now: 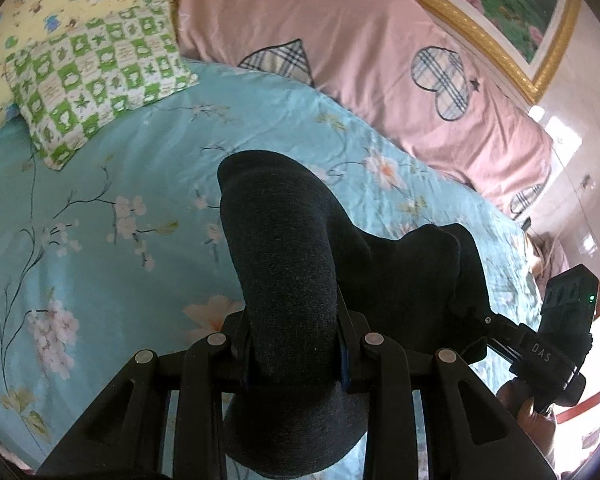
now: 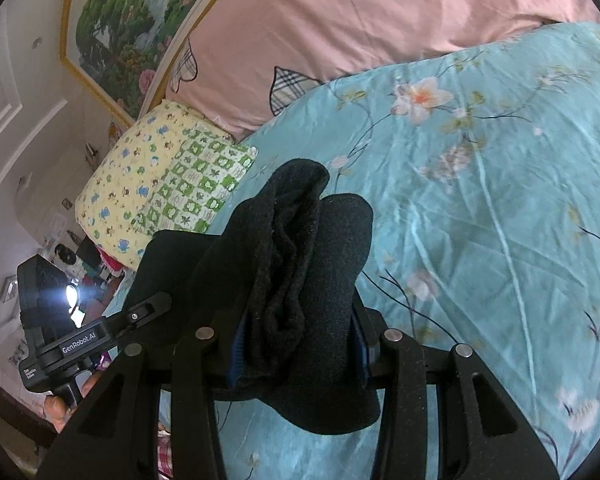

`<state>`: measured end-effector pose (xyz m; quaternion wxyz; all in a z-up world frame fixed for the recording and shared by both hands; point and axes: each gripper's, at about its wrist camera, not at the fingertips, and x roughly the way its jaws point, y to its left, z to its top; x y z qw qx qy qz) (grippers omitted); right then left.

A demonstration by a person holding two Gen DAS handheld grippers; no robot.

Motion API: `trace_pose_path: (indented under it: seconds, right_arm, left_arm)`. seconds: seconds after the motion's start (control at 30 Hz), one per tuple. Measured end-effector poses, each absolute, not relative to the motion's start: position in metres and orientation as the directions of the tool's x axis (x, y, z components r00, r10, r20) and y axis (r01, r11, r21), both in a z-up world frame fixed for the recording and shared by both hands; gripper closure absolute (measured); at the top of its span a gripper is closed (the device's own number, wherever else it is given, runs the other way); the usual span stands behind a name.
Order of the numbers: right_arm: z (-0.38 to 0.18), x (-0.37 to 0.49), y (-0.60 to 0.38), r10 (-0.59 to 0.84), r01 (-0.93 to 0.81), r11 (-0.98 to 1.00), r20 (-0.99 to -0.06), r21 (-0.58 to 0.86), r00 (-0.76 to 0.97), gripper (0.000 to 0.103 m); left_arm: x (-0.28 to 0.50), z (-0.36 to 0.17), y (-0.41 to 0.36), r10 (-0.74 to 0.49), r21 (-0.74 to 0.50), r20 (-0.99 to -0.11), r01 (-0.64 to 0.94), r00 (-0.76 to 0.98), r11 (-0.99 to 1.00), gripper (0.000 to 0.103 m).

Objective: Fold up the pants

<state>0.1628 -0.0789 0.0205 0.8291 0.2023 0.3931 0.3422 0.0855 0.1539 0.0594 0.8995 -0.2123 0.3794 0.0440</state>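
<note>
My left gripper (image 1: 296, 344) has its jaws closed partway on a thick bunch of the dark pants (image 1: 284, 248), and my right gripper (image 2: 300, 344) pinches another gathered wad of the same cloth. The pants hang between the two, lifted above the blue floral bedsheet (image 1: 120, 208) (pillows and the pink quilt (image 1: 340, 20) sit well beyond). I judge I'm mid-carry; next I need to lower and spread the fabric flat before creasing it.

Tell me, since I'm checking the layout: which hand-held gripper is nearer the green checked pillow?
Left. The left hand-held gripper, clamping the dark pants, sits on the side of the green checked pillow. The right hand-held gripper holds the pants farther from it.
</note>
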Motion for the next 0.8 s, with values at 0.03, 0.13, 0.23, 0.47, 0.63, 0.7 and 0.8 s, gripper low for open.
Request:
trace_pose_path:
  seconds: [0.03, 0.13, 0.23, 0.47, 0.63, 0.7, 0.8]
  right_arm:
    - [0.019, 0.167, -0.074, 0.730, -0.414, 0.681, -0.516, 0.604, 0.448, 0.059]
    - [0.018, 0.175, -0.062, 0.740, -0.430, 0.671, -0.518, 0.604, 0.428, 0.059]
    - [0.017, 0.182, -0.052, 0.750, -0.447, 0.661, -0.516, 0.602, 0.414, 0.059]
    - [0.019, 0.203, -0.030, 0.765, -0.483, 0.644, -0.510, 0.594, 0.392, 0.059]
    - [0.014, 0.218, -0.015, 0.773, -0.498, 0.633, -0.513, 0.592, 0.373, 0.059]
    - [0.011, 0.223, -0.010, 0.773, -0.502, 0.633, -0.518, 0.589, 0.367, 0.059]
    - [0.006, 0.229, -0.004, 0.769, -0.506, 0.636, -0.528, 0.582, 0.360, 0.059]
  left_arm:
    - [0.086, 0.059, 0.157, -0.077, -0.349, -0.702, -0.248, 0.708, 0.904, 0.073]
    - [0.087, 0.058, 0.167, -0.060, -0.348, -0.704, -0.270, 0.707, 0.898, 0.073]
    - [0.090, 0.059, 0.175, -0.044, -0.346, -0.702, -0.286, 0.711, 0.894, 0.073]
    - [0.098, 0.058, 0.194, -0.003, -0.342, -0.699, -0.331, 0.715, 0.880, 0.073]
    - [0.106, 0.051, 0.206, 0.016, -0.346, -0.701, -0.359, 0.713, 0.867, 0.073]
    - [0.109, 0.046, 0.210, 0.021, -0.349, -0.704, -0.371, 0.710, 0.861, 0.073]
    - [0.113, 0.037, 0.215, 0.022, -0.353, -0.712, -0.385, 0.702, 0.853, 0.073]
